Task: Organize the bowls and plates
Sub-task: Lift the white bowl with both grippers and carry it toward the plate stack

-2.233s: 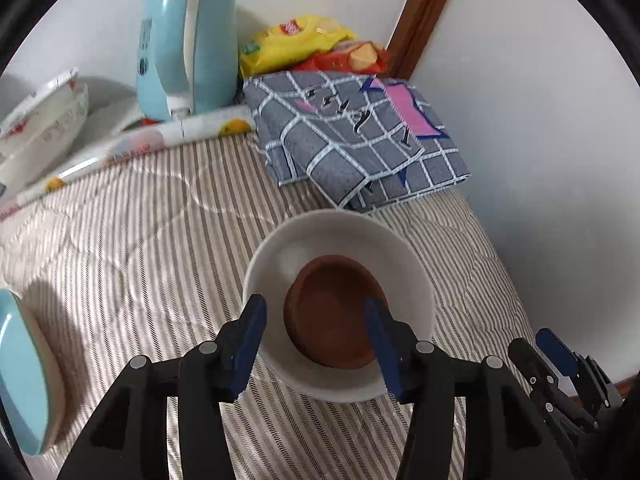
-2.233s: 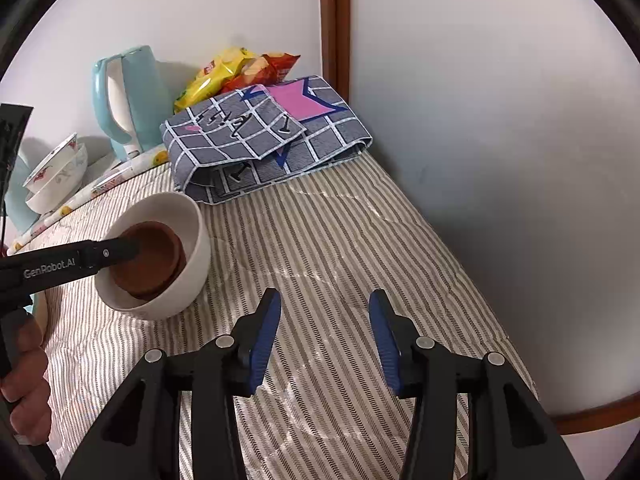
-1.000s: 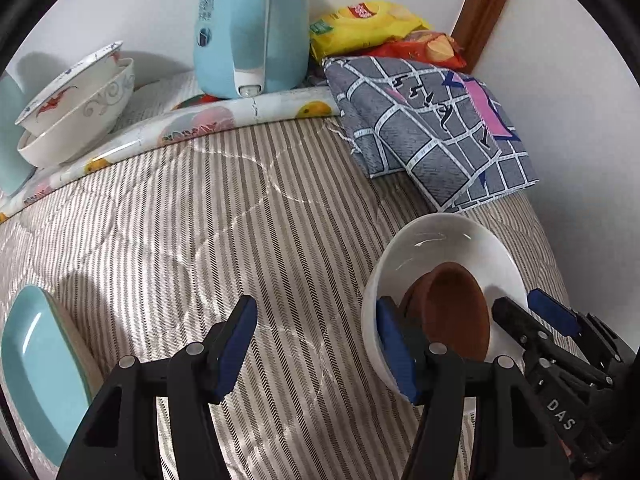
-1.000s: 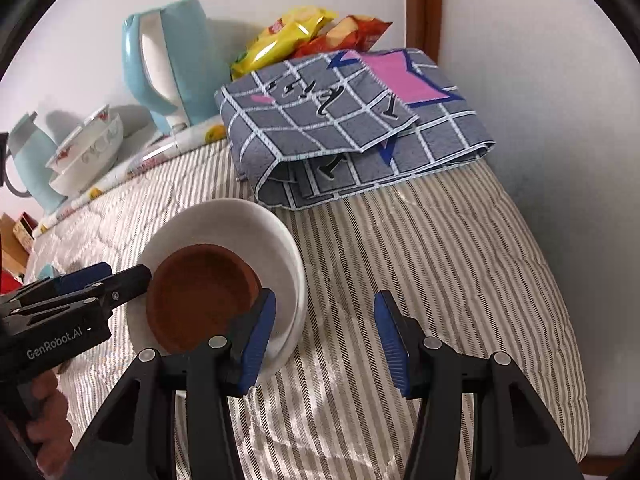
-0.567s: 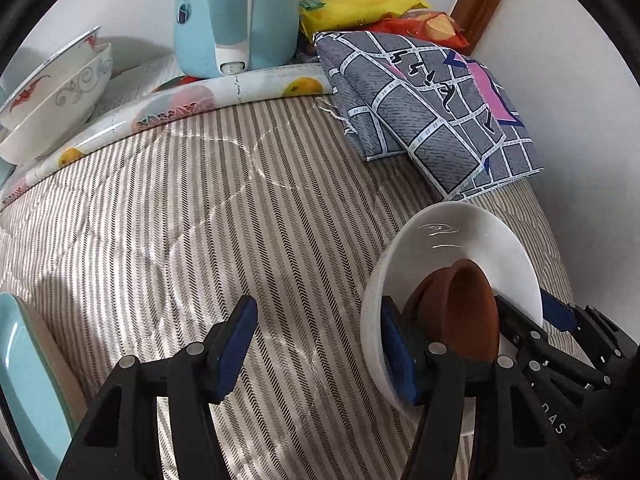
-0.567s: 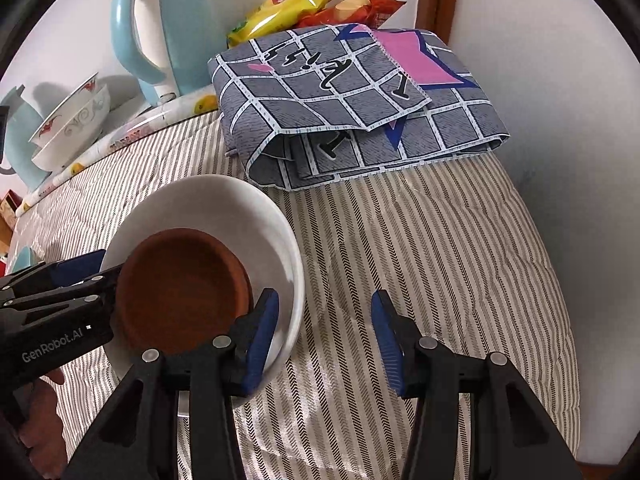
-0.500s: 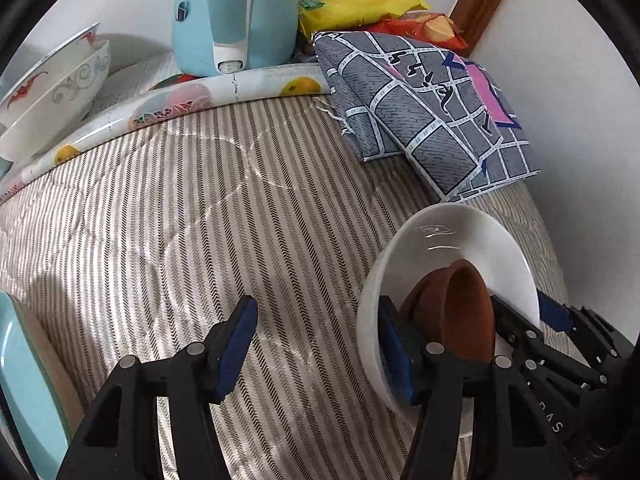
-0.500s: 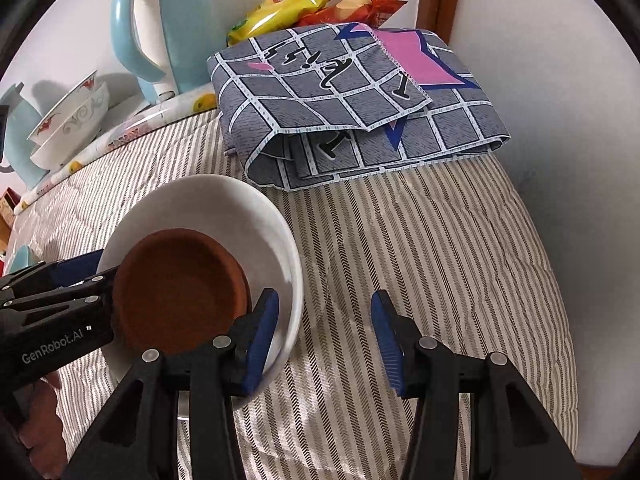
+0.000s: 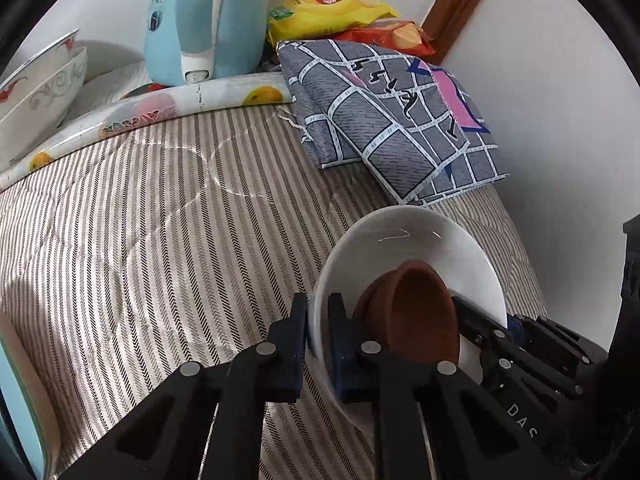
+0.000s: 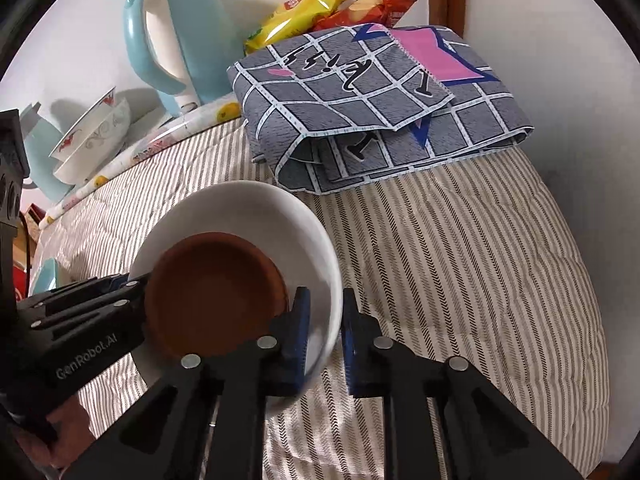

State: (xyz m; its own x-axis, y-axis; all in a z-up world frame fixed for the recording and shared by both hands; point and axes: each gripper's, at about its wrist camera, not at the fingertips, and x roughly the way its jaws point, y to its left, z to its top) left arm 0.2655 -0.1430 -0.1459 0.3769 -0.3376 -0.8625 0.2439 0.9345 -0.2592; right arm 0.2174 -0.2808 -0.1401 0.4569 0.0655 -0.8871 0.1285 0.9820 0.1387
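Observation:
A white bowl [image 9: 432, 248] with a smaller brown bowl [image 9: 424, 316] inside it is held over the striped bed cover. My left gripper [image 9: 318, 340] is shut on the white bowl's left rim. My right gripper [image 10: 324, 328] is shut on the opposite rim of the white bowl [image 10: 256, 212], with the brown bowl [image 10: 212, 296] nested inside. Each gripper shows in the other's view at the bowl's far side. Two patterned white bowls [image 9: 36, 92] are stacked at the back left, also in the right wrist view [image 10: 96, 136].
A light blue kettle [image 9: 200, 20] stands at the back by the wall. A folded grey checked cloth [image 9: 392, 120] and snack bags [image 9: 332, 12] lie at the back right. A light blue plate [image 9: 16, 412] sits at the left edge. A fruit-print roll [image 9: 152, 108] lies before the kettle.
Both grippers have closed on opposite rims of the white bowl. The bowl with the brown bowl inside has tilted and come closer to both cameras.

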